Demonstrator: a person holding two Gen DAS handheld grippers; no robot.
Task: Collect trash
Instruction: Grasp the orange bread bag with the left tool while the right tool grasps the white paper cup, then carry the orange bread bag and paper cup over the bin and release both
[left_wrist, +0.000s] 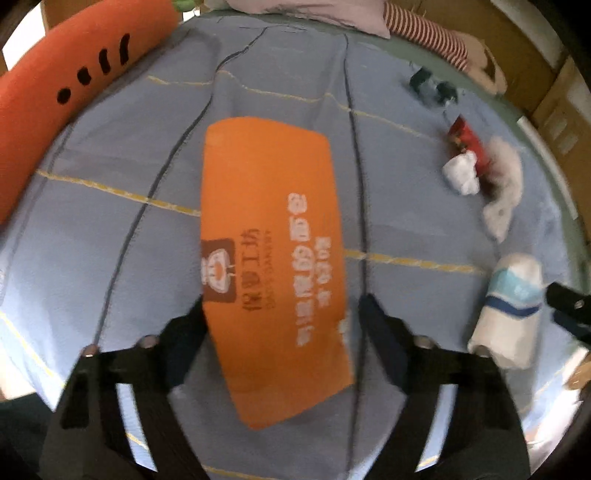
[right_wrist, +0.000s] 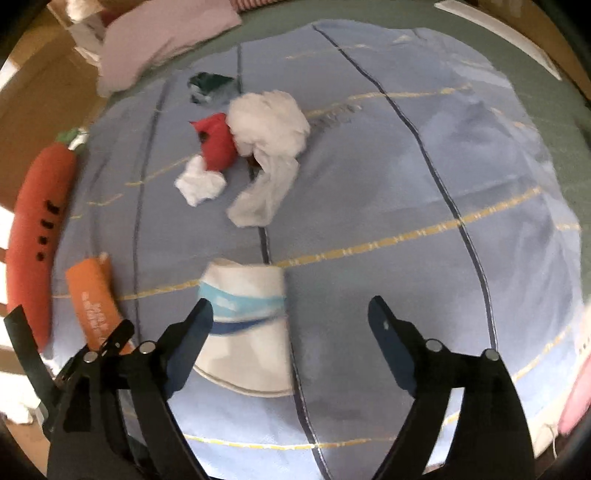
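Jaws standing wide apart on both tools, gripping nothing. Left gripper (left_wrist: 282, 314) hovering over an orange packet (left_wrist: 273, 258) lying flat on the blue bedsheet (left_wrist: 110, 221), the packet running lengthwise up the gap between the two fingertips and reaching well beyond them; left fingertip (left_wrist: 192, 325) sitting right at the packet's edge, contact impossible to judge through the blur, right fingertip just clear of the other edge. White printed characters and a brown logo showing on the packet's face.

Right gripper (right_wrist: 291, 314) hanging over a white paper cup (right_wrist: 247, 325) with light-blue and dark-blue bands, lying on its side, rim toward the camera. Cup sitting between the fingers but hard against the left fingertip (right_wrist: 192, 328), well apart from the right one.

Ahead of the right jaws, farther up the sheet, lying in a loose cluster: a crumpled white tissue (right_wrist: 201, 182), a red wrapper (right_wrist: 216, 142) touching it, a bigger white wad (right_wrist: 267, 120) with a pale strip trailing down toward the cup, and a dark green scrap (right_wrist: 210, 86) beyond those. Same cluster appearing off to the right of the left jaws, ahead of the cup (left_wrist: 509, 306).

Resting to the left of the left jaws along the sheet's edge: a long orange carrot plush (left_wrist: 74, 85) with black marks. Lying far ahead of the right jaws, up and to the left: a pale purple pillow (right_wrist: 162, 33).
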